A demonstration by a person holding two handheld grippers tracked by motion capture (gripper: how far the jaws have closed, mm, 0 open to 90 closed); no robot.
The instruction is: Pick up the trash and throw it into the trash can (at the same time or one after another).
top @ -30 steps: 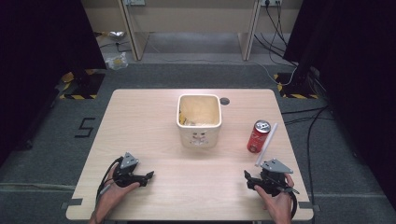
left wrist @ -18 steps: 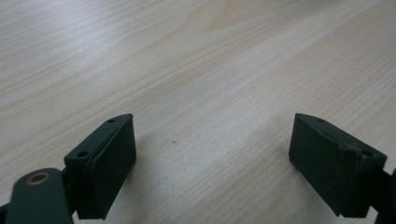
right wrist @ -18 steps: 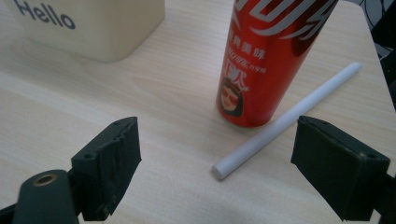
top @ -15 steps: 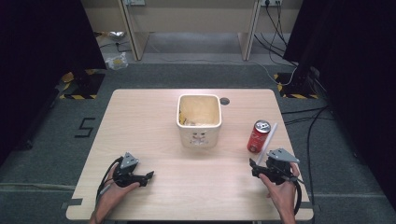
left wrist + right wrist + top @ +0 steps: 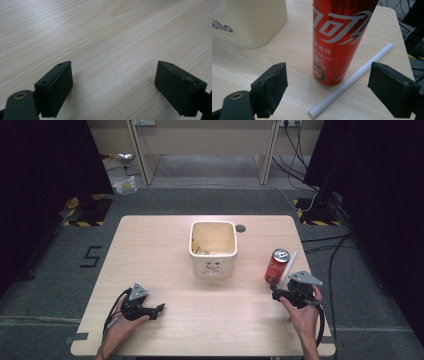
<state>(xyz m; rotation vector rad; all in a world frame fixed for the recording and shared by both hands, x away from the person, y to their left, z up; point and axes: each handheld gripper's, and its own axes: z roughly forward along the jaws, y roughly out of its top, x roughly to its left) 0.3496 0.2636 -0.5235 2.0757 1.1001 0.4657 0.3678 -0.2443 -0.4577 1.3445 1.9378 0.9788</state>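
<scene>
Upright red can (image 5: 338, 42), white lettering, apparently unopened; straw (image 5: 352, 80) beside.

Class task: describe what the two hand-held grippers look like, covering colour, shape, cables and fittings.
Both the left gripper and right gripper are black, each topped by a grey three-cornered plate and trailing a black cable. Their jaws are blocky black pads with small screw holes. The forearms are bare, with no sleeves.

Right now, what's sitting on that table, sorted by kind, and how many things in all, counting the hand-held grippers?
Red drinks can: 1
White straw: 1
Cream square tub: 1
Hand-held grippers, left hand-held gripper and right hand-held gripper, both with jaws apart: 2
Total: 5
</scene>
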